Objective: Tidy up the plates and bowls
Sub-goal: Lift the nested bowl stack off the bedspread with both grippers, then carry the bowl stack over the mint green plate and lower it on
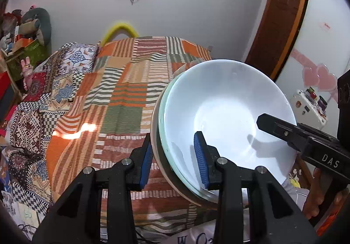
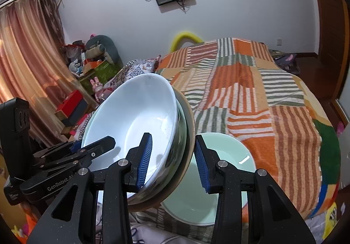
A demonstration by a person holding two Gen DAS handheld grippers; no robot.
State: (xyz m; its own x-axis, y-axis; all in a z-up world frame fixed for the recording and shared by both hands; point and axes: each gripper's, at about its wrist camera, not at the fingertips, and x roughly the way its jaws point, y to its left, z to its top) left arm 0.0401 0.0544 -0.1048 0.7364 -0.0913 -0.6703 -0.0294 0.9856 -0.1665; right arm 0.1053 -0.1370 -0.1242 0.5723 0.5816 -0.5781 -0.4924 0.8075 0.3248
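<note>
**Q:** State the finger condition on each gripper.

**A:** The left gripper (image 1: 175,157) has its blue pads (image 1: 200,157) straddling the near-left rim of the bowl stack (image 1: 218,99): one pad inside the white bowl (image 1: 229,117), one outside the stack wall. A visible gap remains beside the outer pad, so firm clamping cannot be confirmed. The right gripper (image 2: 172,162) straddles the opposite rim in the same way, with space between its right pad and the stack's outer wall; contact cannot be confirmed.

**Q:** Where is the stack?

**A:** Tilted between both grippers, above the near edge of the patchwork bedspread (image 2: 262,95). The white bowl nests innermost; further rims surround it.

**Q:** Other tableware?

**A:** A pale green bowl (image 2: 218,178) sits on the bedspread, just right of the stack, below the right gripper's right finger.
</note>
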